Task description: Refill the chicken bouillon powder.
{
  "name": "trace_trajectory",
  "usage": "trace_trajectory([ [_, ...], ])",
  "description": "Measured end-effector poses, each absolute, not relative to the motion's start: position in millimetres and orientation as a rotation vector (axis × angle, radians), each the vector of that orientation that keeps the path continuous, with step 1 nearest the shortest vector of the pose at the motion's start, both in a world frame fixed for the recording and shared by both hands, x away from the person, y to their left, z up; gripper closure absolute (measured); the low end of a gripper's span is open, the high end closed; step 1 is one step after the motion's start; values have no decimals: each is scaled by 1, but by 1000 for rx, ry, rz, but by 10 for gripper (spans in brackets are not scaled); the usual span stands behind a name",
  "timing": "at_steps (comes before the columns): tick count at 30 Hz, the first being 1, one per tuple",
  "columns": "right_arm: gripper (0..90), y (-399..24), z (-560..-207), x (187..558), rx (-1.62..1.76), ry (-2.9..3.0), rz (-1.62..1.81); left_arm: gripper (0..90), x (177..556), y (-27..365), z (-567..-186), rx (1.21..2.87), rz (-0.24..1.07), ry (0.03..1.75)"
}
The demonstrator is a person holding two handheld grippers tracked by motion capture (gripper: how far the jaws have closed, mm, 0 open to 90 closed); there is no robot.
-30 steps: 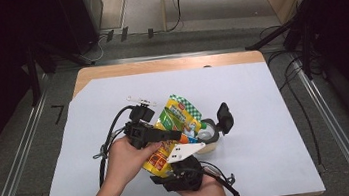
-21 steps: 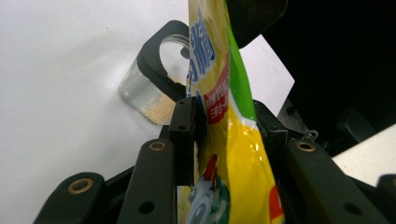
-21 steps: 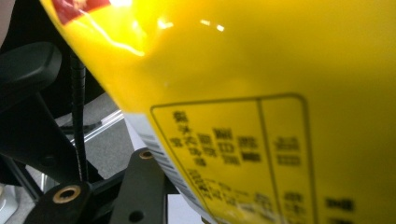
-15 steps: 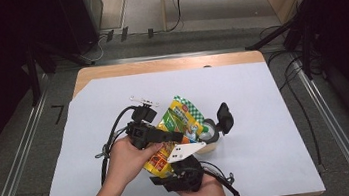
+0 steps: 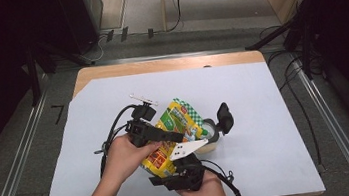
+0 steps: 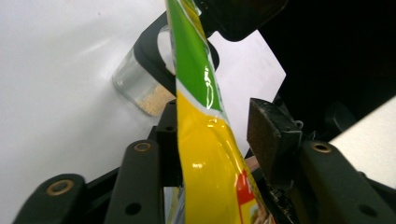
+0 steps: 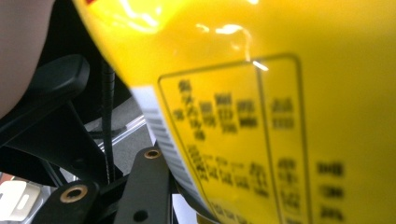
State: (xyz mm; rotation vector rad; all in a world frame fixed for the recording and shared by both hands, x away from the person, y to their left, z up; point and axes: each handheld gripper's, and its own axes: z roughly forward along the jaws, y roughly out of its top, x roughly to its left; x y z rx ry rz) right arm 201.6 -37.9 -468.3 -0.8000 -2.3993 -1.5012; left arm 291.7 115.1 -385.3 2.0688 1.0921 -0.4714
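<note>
Two tools meet on one yellow-and-green pouch (image 5: 174,131) at the middle of the bench (image 5: 275,116), which is covered in white sheet. My left tool (image 5: 180,136) reaches in from nine o'clock, the hand (image 5: 127,156) wrapped round its body; my right tool (image 5: 171,171) comes up from six o'clock under the pouch's lower end. In the left gripper view the pouch (image 6: 205,140) stands edge-on between the jaws: it lies against one jaw, while the other pad stands apart from it, so that tool is spread, and its jaws have just been opening. In the right gripper view the printed yellow back of the pouch (image 7: 261,116) sits right at the jaws, which have just been closing; I cannot tell whether they pinch it. A small glass jar (image 5: 211,135) with pale grains sits at three o'clock of the pouch, just beside it, its black flip lid (image 5: 224,117) standing up.
</note>
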Motion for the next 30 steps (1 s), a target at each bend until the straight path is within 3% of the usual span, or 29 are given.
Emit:
trace_trajectory([
  [7, 673, -36, -467, 206, -800, -2359, -1478, 690, 300, 112, -383, 2097, -493, 1172],
  [10, 570, -33, -466, 207, -828, -2390, -1469, 679, 304, 109, -380, 2100, -488, 1203],
  [18, 674, -38, -464, 209, -880, -2358, -1502, 650, 312, 97, -373, 2105, -550, 1190],
  [26, 698, -44, -462, 208, -853, -2283, -1557, 601, 307, 102, -369, 2100, -537, 1136],
  [30, 698, -45, -463, 208, -848, -2279, -1562, 631, 307, 109, -368, 2077, -548, 1127],
])
